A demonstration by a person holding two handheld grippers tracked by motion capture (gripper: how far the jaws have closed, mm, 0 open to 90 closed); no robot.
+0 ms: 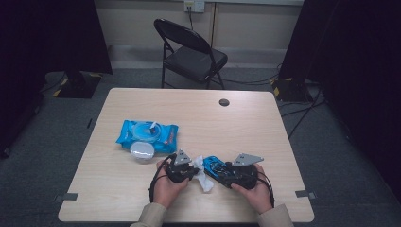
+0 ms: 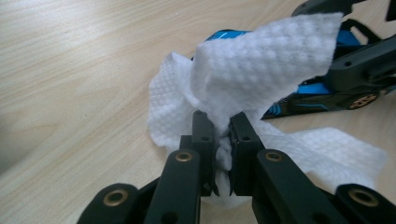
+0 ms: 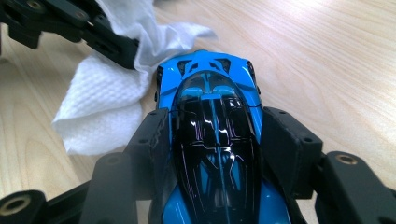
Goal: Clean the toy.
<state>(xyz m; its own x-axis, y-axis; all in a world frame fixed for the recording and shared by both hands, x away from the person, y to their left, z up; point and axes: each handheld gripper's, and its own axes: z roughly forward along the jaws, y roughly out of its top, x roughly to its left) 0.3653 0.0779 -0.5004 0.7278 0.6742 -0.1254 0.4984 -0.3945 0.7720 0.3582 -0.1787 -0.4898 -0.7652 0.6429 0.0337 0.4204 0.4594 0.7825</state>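
- Your right gripper [image 3: 215, 140] clamps the toy car [image 3: 212, 140] by its flanks, one jaw against each side, so the body stays put while the other hand works on it. That grip leaves the roof and nose bare for wiping.
- In the high view the car [image 1: 218, 166] sits at about 6 o'clock on the table [image 1: 265, 123], near your edge, between your two hands.
- Your left gripper [image 2: 219, 135] is pinched tight on a bunched fold of the white wipe [image 2: 261, 70], with the free sheet fanning out past the jaws. I judge this gives you a soft pad to drag over the car rather than bare plastic.
- Seen from the right gripper view, the wipe [image 3: 100, 107] lies at the car's 10 o'clock, just beside the nose; I cannot tell whether it touches the paint.
- The car is hard and glossy: bright blue shell, dark mirror-like canopy, gold wheel hubs, smooth curved surfaces that could slip if you ease the grip.
- The wipe is limp, with a dimpled, quilted weave, and it crumples easily.
- The blue wipes pack [image 1: 147, 135] lies at about 9 o'clock from centre, its round lid [image 1: 142, 150] flipped open toward you, handy for another sheet.
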